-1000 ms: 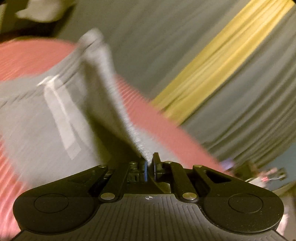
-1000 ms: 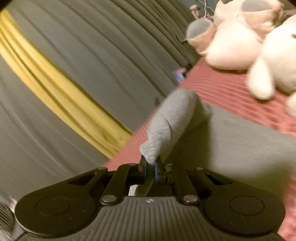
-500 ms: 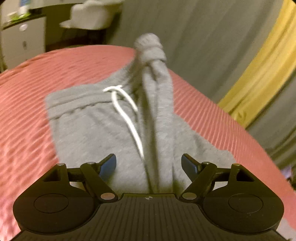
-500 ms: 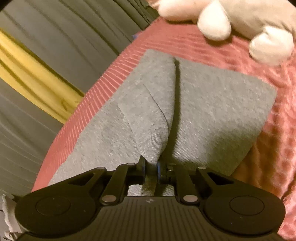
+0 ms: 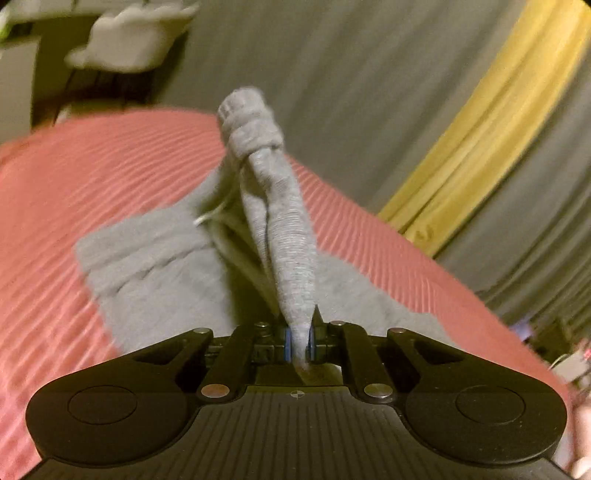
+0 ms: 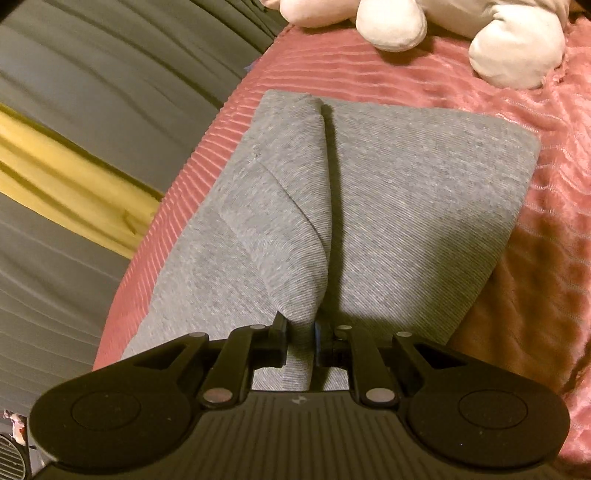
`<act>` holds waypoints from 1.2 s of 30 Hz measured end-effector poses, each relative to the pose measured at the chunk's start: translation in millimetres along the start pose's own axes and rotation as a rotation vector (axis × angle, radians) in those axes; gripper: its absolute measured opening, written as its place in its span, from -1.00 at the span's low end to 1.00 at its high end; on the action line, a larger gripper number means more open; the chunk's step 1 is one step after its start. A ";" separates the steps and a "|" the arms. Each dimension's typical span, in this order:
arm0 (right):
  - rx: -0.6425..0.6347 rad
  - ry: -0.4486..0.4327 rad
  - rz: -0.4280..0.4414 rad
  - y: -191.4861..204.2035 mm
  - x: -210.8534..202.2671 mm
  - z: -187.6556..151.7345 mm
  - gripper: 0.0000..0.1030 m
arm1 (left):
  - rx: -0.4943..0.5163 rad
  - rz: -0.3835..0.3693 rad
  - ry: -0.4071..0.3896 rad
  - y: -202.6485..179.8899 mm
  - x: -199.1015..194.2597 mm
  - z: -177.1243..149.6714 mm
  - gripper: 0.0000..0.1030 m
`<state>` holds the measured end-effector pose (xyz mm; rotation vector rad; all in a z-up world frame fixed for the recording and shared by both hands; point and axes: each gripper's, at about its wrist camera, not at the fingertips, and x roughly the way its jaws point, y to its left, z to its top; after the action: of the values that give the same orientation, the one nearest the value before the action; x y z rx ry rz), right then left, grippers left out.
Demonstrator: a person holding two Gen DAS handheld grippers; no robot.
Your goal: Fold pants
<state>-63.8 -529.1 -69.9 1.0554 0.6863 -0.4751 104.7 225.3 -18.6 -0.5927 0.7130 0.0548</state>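
A bed covered in a ribbed, salmon-pink plush bedspread (image 6: pixel 436 77) fills most of what I see, with grey pleated curtains (image 5: pixel 369 74) behind it and a yellow curtain strip (image 5: pixel 480 122) hanging among them. The bedspread's ridges run in fine parallel lines, and its edge curves away toward the curtains in both views.

Spread across it lie the grey ribbed-knit sweatpants (image 6: pixel 406 192), soft and matte. From my right wrist camera they sit flat, with a squared far edge and a corner toward the right, bare bedspread all round that end. A fold of the fabric rises toward me and casts a dark shadow down the middle.

My right claw (image 6: pixel 300 345) is closed down to a narrow gap with that raised fold pinched between its pads. My left claw (image 5: pixel 299 339) is likewise nearly closed, gripping a long twisted rope of the same grey fabric that stretches up and away to a bunched, ribbed end. This view is blurred, so fine detail is uncertain.

Only the left view shows the elastic waistband area lying on the bed and a thin white drawstring (image 5: pixel 210 216) beside the lifted strand, plus a blurred white shape (image 5: pixel 129 37) in the far background. Only the right view shows the cream plush toy (image 6: pixel 461 33) sitting past the pants' far edge, apart from them.
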 end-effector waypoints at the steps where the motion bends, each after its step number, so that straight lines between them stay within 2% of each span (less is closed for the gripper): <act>1: 0.004 0.002 0.001 -0.3 0.0 0.3 -0.75 | -0.099 -0.024 0.031 17.8 1.3 -0.4 -0.79; 4: 0.014 0.004 0.000 -2.1 -0.2 0.8 -0.74 | -0.374 -0.078 0.105 61.6 13.6 -7.0 -0.79; 7: 0.017 0.003 -0.003 -1.8 -0.2 0.5 -0.74 | -0.572 -0.054 0.185 90.9 29.3 -20.8 -0.78; 9: 0.020 0.000 -0.004 -1.3 -0.4 -0.2 -0.73 | -0.624 -0.083 0.169 97.7 29.6 -23.7 -0.72; 12: 0.033 0.000 0.000 -3.1 -0.7 -0.3 -0.71 | -0.634 -0.057 0.139 95.9 21.6 -21.9 -0.48; 14: 0.029 -0.002 -0.003 -2.3 -0.5 -0.7 -0.69 | -0.652 -0.077 0.133 101.7 16.4 -18.7 -0.03; 16: 0.022 -0.005 -0.003 -0.8 -1.3 -0.8 -0.61 | -0.689 -0.091 0.124 102.8 0.6 -17.2 0.08; 18: 0.002 -0.014 -0.004 3.1 -3.7 -0.8 -0.39 | -0.686 -0.085 0.125 107.2 -7.9 -15.6 0.12; 20: -0.041 -0.052 -0.024 10.7 -11.0 0.0 0.13 | -0.665 -0.072 0.125 101.1 -9.2 -13.1 0.22; 22: -0.086 -0.103 -0.043 18.5 -19.6 1.0 0.29 | -0.645 -0.072 0.129 95.5 -8.7 -11.1 0.24; 24: -0.166 -0.148 -0.073 29.2 -24.1 3.1 0.31 | -0.627 -0.067 0.141 88.7 -4.3 -7.5 0.23; 26: -0.258 -0.153 -0.157 41.5 -19.2 7.4 0.35 | -0.585 -0.050 0.144 79.6 0.9 -2.9 0.21; 31: -0.466 -0.145 -0.227 72.5 -1.7 5.9 0.35 | -0.464 0.010 0.162 57.5 13.2 1.9 0.14; 34: -0.682 -0.102 -0.360 90.8 25.2 -7.5 0.34 | -0.414 0.025 0.173 47.6 21.3 2.8 -0.02; 36: -0.721 -0.094 -0.425 89.6 34.6 -9.3 -0.15 | -0.392 0.033 0.176 45.2 20.8 4.3 -0.13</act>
<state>16.5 -483.8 -41.5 0.2040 0.9092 -0.5743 112.1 262.2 -51.4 -0.9694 0.8913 0.1780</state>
